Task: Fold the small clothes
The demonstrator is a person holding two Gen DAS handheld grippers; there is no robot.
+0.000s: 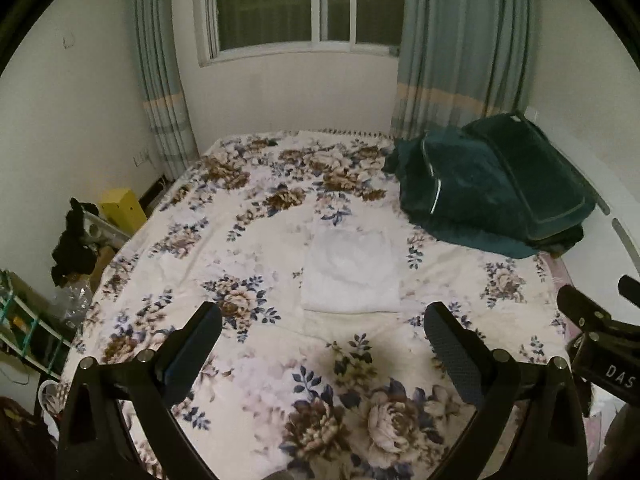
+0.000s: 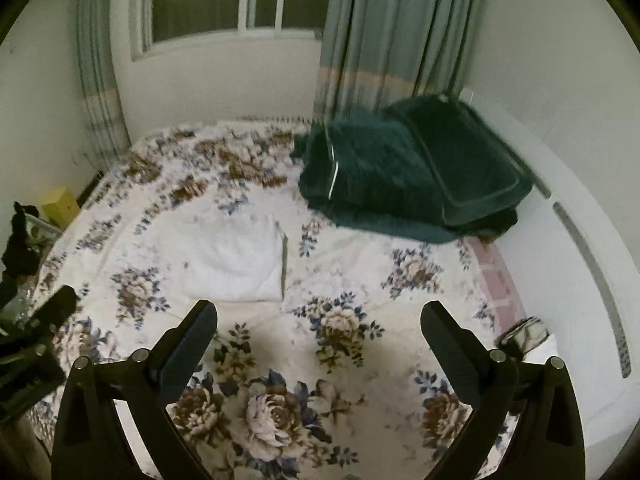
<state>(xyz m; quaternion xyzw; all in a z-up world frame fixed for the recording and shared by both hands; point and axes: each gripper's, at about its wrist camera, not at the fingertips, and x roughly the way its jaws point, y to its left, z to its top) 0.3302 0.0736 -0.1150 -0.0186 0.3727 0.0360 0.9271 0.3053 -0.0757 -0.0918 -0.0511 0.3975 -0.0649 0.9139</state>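
A small white garment [image 1: 350,270] lies folded into a neat rectangle on the floral bedspread [image 1: 248,380], in the middle of the bed. It also shows in the right wrist view [image 2: 236,266]. My left gripper [image 1: 322,316] is open and empty, held above the bed just short of the garment's near edge. My right gripper [image 2: 319,312] is open and empty, above the bed to the right of the garment. The right gripper's body shows at the right edge of the left wrist view [image 1: 592,320].
A dark green folded blanket and cushion [image 1: 496,184] fill the bed's far right corner, also in the right wrist view [image 2: 412,176]. Window and curtains [image 1: 460,40] stand behind. Clutter, a yellow box [image 1: 120,208] and a rack sit left of the bed. A white wall [image 2: 560,160] runs along the right.
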